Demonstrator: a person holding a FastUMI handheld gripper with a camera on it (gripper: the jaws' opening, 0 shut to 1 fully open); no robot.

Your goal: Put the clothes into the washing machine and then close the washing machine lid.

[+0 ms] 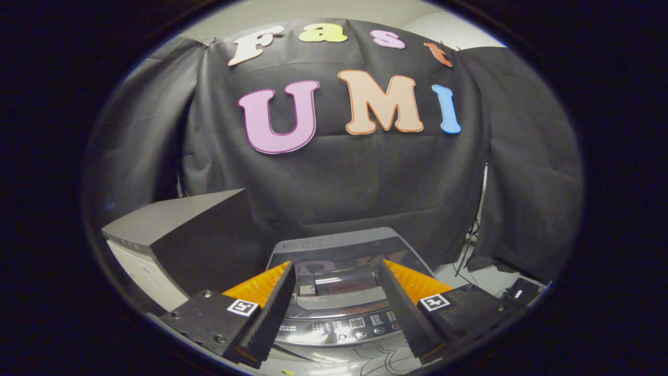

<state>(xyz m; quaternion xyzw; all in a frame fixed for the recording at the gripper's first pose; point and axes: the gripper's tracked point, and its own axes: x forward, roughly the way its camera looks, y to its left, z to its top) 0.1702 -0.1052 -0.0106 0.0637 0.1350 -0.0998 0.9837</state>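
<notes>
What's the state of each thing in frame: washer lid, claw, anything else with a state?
washing machine lid: down, closed
control panel: facing the claw, display state too small to tell
claw: open, fingers apart above the lid and panel, holding nothing
grey box: beside the washer, top closed

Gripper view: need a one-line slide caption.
Open, empty gripper held above a top-loading washing machine with its lid down; grey cabinet beside it.
</notes>
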